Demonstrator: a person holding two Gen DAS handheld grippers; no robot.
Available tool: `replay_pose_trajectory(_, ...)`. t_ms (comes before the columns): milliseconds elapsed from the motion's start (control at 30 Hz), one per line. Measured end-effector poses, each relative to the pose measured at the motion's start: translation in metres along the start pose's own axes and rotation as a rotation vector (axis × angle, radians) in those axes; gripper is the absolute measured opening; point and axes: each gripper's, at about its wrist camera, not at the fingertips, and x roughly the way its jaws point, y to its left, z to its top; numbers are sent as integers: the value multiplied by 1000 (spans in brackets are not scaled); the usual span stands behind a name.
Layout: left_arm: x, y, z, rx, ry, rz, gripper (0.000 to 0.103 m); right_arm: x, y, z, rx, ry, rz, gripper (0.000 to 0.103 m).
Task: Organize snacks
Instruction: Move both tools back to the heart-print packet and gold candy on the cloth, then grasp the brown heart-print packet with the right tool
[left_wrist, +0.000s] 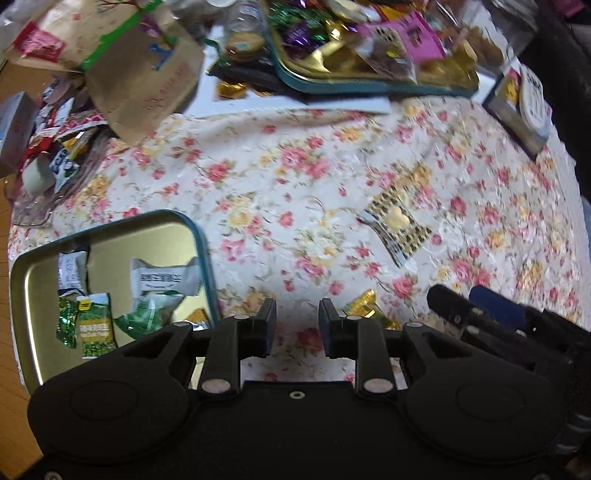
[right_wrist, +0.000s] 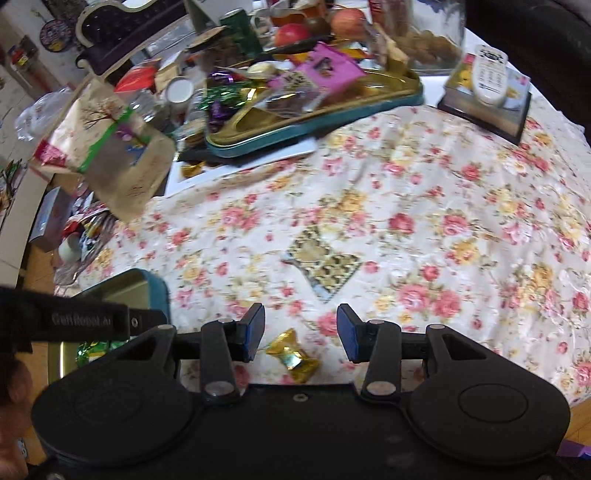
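A gold-wrapped candy (right_wrist: 293, 356) lies on the floral cloth right between my right gripper's (right_wrist: 301, 332) open blue-padded jaws; it also shows in the left wrist view (left_wrist: 364, 306). My left gripper (left_wrist: 297, 325) is open and empty beside a teal-rimmed tin lid (left_wrist: 110, 236) that holds several green and white snack packets (left_wrist: 96, 325). A checkered gold packet (left_wrist: 397, 223) lies flat mid-cloth, also in the right wrist view (right_wrist: 323, 260). My right gripper shows at the lower right of the left wrist view (left_wrist: 465, 306).
A larger teal tin (right_wrist: 314, 122) piled with mixed snacks stands at the back. A paper bag (left_wrist: 136, 66) and loose wrappers (left_wrist: 62, 147) crowd the left. A remote (right_wrist: 489, 74) rests on a box at the back right. Apples and jars stand behind.
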Motion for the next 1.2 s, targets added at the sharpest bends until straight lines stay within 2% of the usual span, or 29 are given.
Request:
replay_pose_trajectory(200,11,-9,4,-16,69,-43,35,5,-23,2,36,8,-28,46)
replay_pose_trajectory(367,5,-3,14,-74,53,-45,35,13,-42,4,85,19,-70,46)
replay_pose_trajectory(600,-5,-3,23,-103,48,-106,35,28,-51,3,105,20,-109,46)
replay_pose_trajectory(900,-11,9,22,-134,41,-117,35,39,-19,30,-21,-12,-80,48)
replay_pose_trajectory(1067,-14,21,21,-169,29,-112,35,56,-1,43,-90,29,-69,49)
replay_pose_trajectory(1200,-15,25,21,-176,30,-118,35,71,16,46,-197,67,-100,50)
